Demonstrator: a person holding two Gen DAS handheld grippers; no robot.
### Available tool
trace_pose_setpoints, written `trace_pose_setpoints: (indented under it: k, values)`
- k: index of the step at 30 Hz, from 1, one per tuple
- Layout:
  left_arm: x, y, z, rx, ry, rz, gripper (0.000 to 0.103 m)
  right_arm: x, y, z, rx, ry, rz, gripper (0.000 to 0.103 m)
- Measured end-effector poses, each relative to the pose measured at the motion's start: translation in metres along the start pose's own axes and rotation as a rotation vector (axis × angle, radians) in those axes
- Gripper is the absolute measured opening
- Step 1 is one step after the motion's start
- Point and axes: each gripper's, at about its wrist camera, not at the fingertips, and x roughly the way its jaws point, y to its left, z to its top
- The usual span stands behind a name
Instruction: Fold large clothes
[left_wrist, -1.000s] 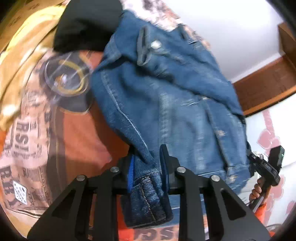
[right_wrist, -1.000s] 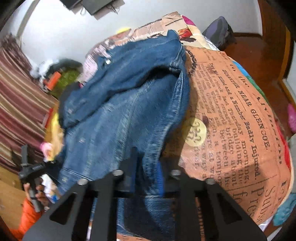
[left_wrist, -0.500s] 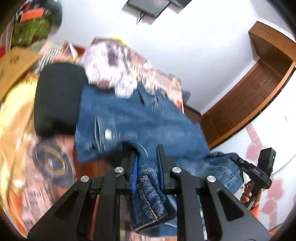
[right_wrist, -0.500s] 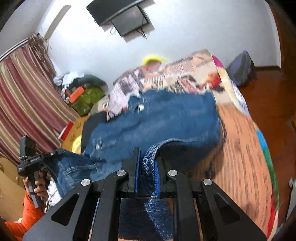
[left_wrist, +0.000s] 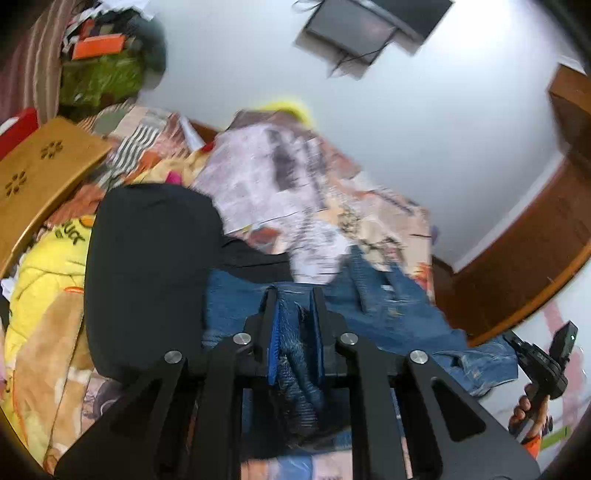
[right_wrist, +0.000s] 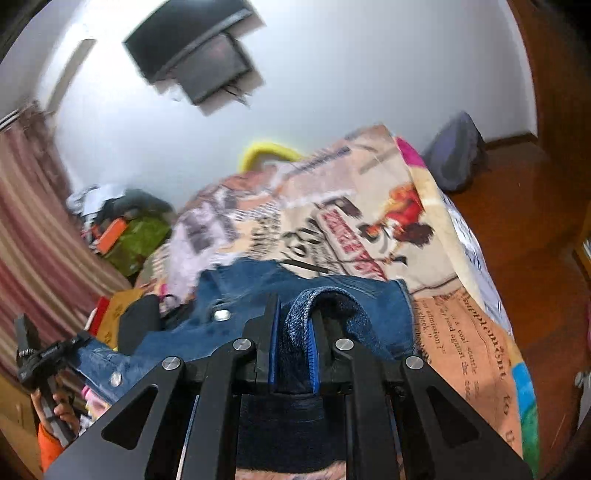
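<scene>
Denim jacket (right_wrist: 258, 291) lifted over newsprint-pattern bedspread (right_wrist: 461, 332), pinched at both ends.

White wall w/ mounted TV (right_wrist: 192, 51) behind bed; wood floor (right_wrist: 535, 221) beside bedspread, striped curtain (right_wrist: 29, 221) opposite. Black cushion (left_wrist: 147, 273) touching jacket, yellow blanket (left_wrist: 44, 280) just beyond cushion. Left gripper (left_wrist: 295, 306) clenched on bunched denim; right gripper (right_wrist: 293, 314) clamped on folded denim edge. Blurred throughout.
</scene>
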Motion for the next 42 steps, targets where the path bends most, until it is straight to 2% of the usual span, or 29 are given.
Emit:
trace_pose_setpoints:
  k: [3, 4, 5, 8, 13, 17, 22, 29, 31, 33, 35, 38, 40, 42]
  values:
    - [0.029, 0.016, 0.004, 0.039, -0.043, 0.205, 0.003, 0.035, -0.021, -0.001, 0.046, 0.075, -0.036, 0.011]
    - [0.04, 0.026, 0.006, 0.041, -0.032, 0.244, 0.003, 0.042, -0.026, -0.002, 0.053, 0.093, -0.042, 0.011]
    - [0.048, 0.034, 0.006, 0.026, -0.006, 0.25, 0.003, 0.05, -0.03, -0.005, 0.058, 0.109, -0.056, 0.011]
    - [0.068, 0.059, 0.0, -0.022, 0.081, 0.228, 0.003, 0.064, -0.036, -0.014, 0.04, 0.138, -0.1, 0.011]
    - [0.064, 0.06, -0.019, 0.057, 0.109, 0.26, 0.003, 0.058, -0.031, -0.019, -0.002, 0.151, -0.122, 0.013]
    - [0.049, 0.038, -0.024, 0.117, 0.114, 0.217, 0.003, 0.051, -0.023, -0.015, -0.045, 0.195, -0.162, 0.023]
    - [0.009, -0.001, -0.034, 0.244, 0.079, 0.179, 0.007, 0.019, -0.008, -0.021, -0.149, 0.17, -0.2, 0.033]
    - [-0.008, -0.042, -0.062, 0.387, 0.139, 0.106, 0.009, -0.024, 0.018, -0.041, -0.267, 0.141, -0.195, 0.034]
    - [-0.006, -0.056, -0.078, 0.459, 0.164, 0.116, 0.016, -0.029, 0.03, -0.051, -0.321, 0.144, -0.186, 0.034]
    - [0.0, -0.067, -0.095, 0.527, 0.176, 0.134, 0.029, -0.029, 0.04, -0.061, -0.365, 0.164, -0.166, 0.035]
    - [0.007, -0.071, -0.107, 0.549, 0.196, 0.133, 0.046, -0.023, 0.048, -0.071, -0.403, 0.191, -0.152, 0.035]
    - [0.029, -0.073, -0.122, 0.556, 0.263, 0.139, 0.047, -0.006, 0.055, -0.085, -0.439, 0.241, -0.136, 0.035]
    - [0.045, -0.074, -0.129, 0.587, 0.289, 0.173, 0.047, 0.011, 0.055, -0.092, -0.445, 0.288, -0.123, 0.035]
    - [0.064, -0.075, -0.132, 0.628, 0.296, 0.213, 0.052, 0.029, 0.055, -0.099, -0.445, 0.339, -0.121, 0.035]
